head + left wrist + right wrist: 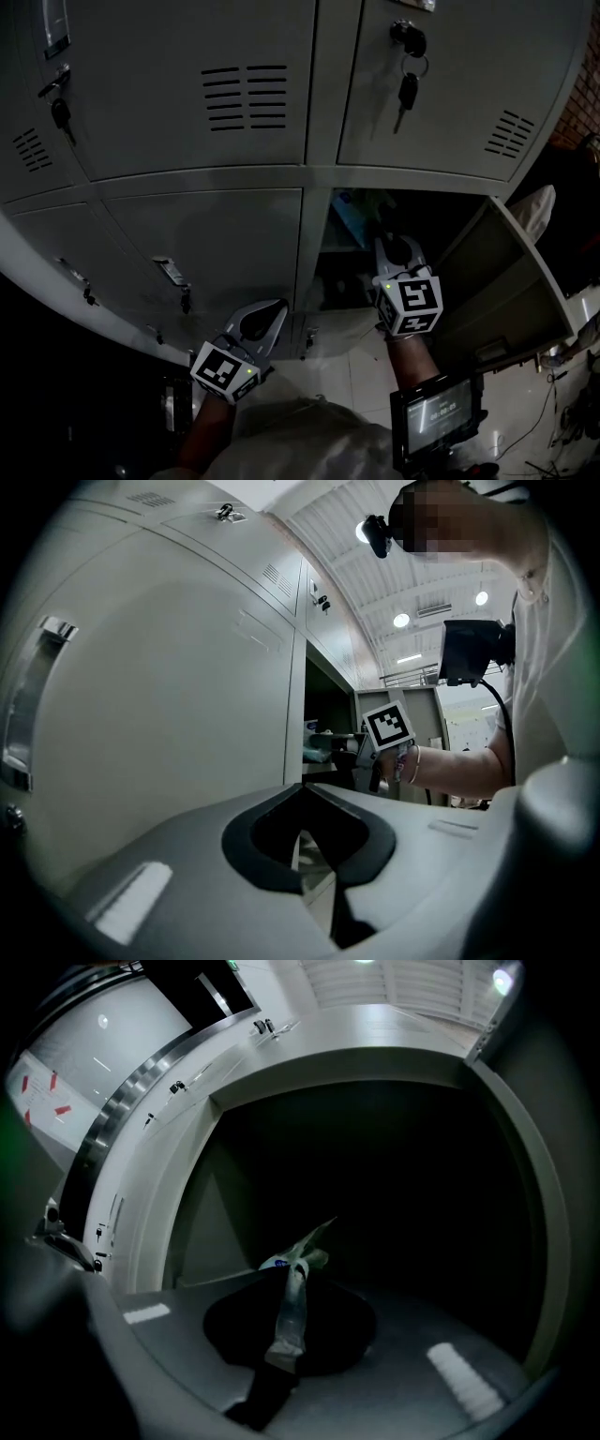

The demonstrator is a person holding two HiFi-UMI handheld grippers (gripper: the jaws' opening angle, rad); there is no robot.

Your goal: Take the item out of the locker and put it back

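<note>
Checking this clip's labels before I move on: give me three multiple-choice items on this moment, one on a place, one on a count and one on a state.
1. Where does the right gripper reach?
A. down to the floor
B. into the open locker
C. above the top row

2. How many locker doors stand open in the head view?
A. one
B. two
C. three

3. In what state is the right gripper?
A. wide open and empty
B. shut on nothing
C. shut on a thin packet

Answers:
1. B: its jaws point into the dark compartment beside the swung-out door.
2. A: only that door is swung out, and the others in view lie flush.
3. C: the right gripper view shows the packet pinched between the closed jaws.
</note>
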